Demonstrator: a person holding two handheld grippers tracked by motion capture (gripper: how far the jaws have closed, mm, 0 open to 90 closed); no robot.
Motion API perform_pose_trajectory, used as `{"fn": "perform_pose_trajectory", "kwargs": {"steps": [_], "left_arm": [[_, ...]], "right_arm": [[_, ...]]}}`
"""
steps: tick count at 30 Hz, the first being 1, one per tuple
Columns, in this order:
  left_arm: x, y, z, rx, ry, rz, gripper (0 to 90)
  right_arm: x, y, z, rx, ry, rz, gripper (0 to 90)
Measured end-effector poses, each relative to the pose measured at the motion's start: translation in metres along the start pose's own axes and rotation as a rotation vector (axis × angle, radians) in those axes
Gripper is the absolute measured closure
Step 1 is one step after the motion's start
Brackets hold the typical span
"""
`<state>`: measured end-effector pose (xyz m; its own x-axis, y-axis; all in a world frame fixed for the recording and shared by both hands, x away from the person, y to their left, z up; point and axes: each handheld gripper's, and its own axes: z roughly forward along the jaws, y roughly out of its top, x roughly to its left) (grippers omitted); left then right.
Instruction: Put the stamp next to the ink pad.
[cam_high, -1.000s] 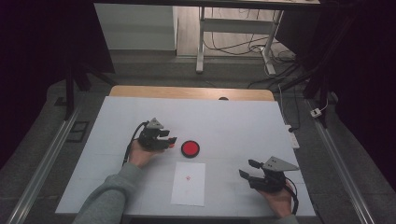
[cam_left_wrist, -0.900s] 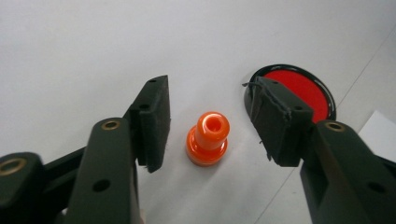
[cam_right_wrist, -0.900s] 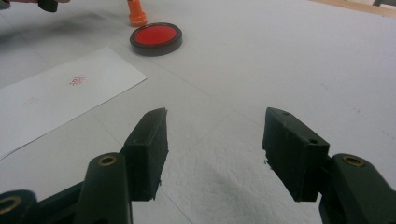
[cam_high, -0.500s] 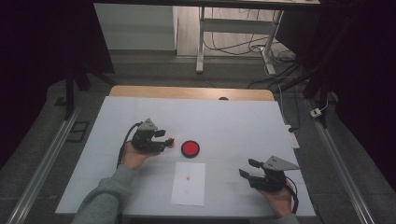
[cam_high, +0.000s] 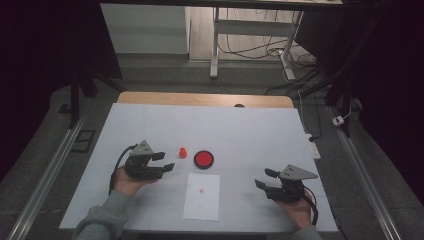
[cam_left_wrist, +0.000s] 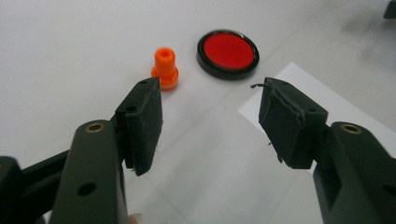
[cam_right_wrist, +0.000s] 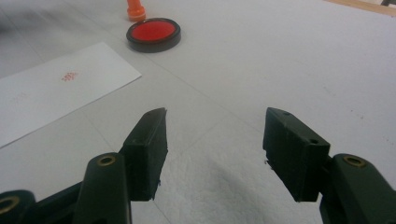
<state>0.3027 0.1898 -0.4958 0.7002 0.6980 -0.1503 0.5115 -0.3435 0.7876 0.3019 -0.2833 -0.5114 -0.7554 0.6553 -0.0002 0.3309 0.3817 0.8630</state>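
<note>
A small orange stamp (cam_high: 183, 152) (cam_left_wrist: 165, 68) stands upright on the white table, just left of a round red ink pad (cam_high: 203, 159) (cam_left_wrist: 228, 53). Nearer me lies a white sheet of paper (cam_high: 202, 196) with a small red mark on it. My left gripper (cam_high: 165, 161) (cam_left_wrist: 212, 116) is a short way left of the stamp and apart from it. Its jaws have just been opening, with nothing between them. My right gripper (cam_high: 263, 178) (cam_right_wrist: 217, 140) rests open and empty at the front right, pointing toward the ink pad (cam_right_wrist: 153, 33) and the paper (cam_right_wrist: 51, 91).
The white table surface (cam_high: 250, 130) ends in a wooden strip (cam_high: 200, 99) at the far edge. Metal rails run along both sides. A table frame and cables stand on the floor beyond.
The left gripper has pulled back to the left, away from the ink pad. It has left the orange stamp standing on the table. The right gripper has not moved.
</note>
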Motion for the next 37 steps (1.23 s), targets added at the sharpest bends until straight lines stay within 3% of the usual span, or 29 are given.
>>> {"fn": "perform_pose_trajectory", "kwargs": {"steps": [4, 13, 21, 37], "left_arm": [[-0.003, -0.014, -0.011, 0.001, 0.002, -0.006, 39.3], [-0.011, -0.037, -0.03, -0.007, -0.007, -0.015, 39.2], [-0.013, -0.042, -0.034, -0.011, 0.001, -0.01, 38.9], [-0.011, -0.041, -0.032, -0.004, 0.007, -0.009, 38.7]], "right_arm": [[-0.001, 0.0, 0.001, 0.01, -0.003, -0.025, 39.1], [-0.004, -0.003, -0.003, 0.019, -0.018, -0.019, 38.9], [-0.007, -0.006, -0.005, 0.039, -0.032, -0.029, 38.7], [-0.005, -0.006, -0.007, 0.026, -0.026, -0.037, 38.7]]}}
